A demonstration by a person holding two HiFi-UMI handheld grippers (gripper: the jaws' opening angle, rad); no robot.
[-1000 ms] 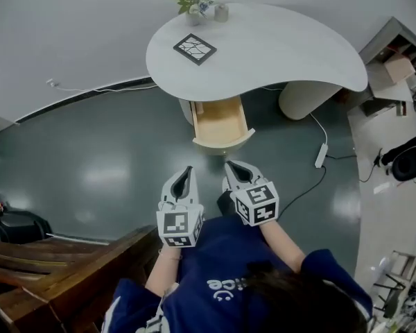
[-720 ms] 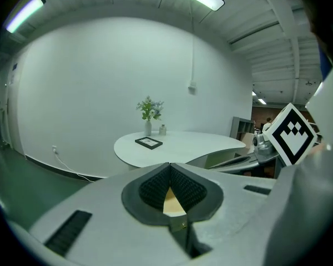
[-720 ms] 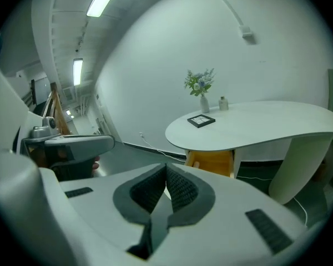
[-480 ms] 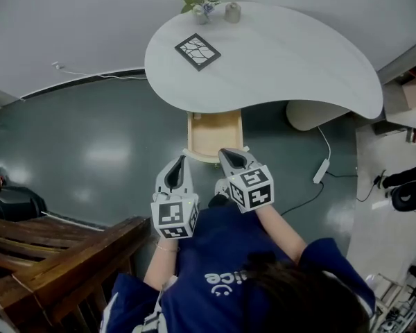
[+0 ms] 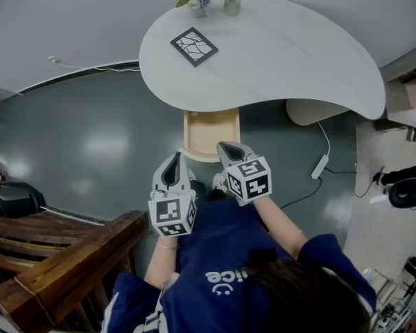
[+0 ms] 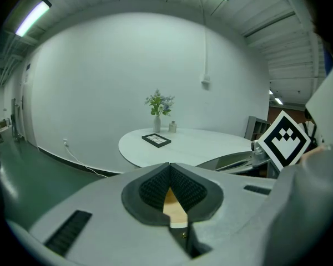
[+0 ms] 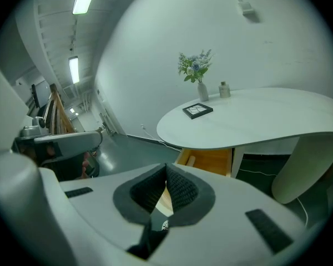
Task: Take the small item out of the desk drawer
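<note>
One drawer (image 5: 211, 132): standing pulled out beneath the white desk (image 5: 277, 54), upper middle of the head view.
Left gripper (image 5: 175, 161): hanging at frame centre, pressing its fingers together at the tips, pinching nothing.
Right gripper (image 5: 227, 148): hanging just beside it, fingers pressed together, empty, tip overlapping the drawer's front edge.
Small item (image 7: 192, 160): showing as a pale shape at the drawer's left side in the right gripper view; too small for telling more.
</note>
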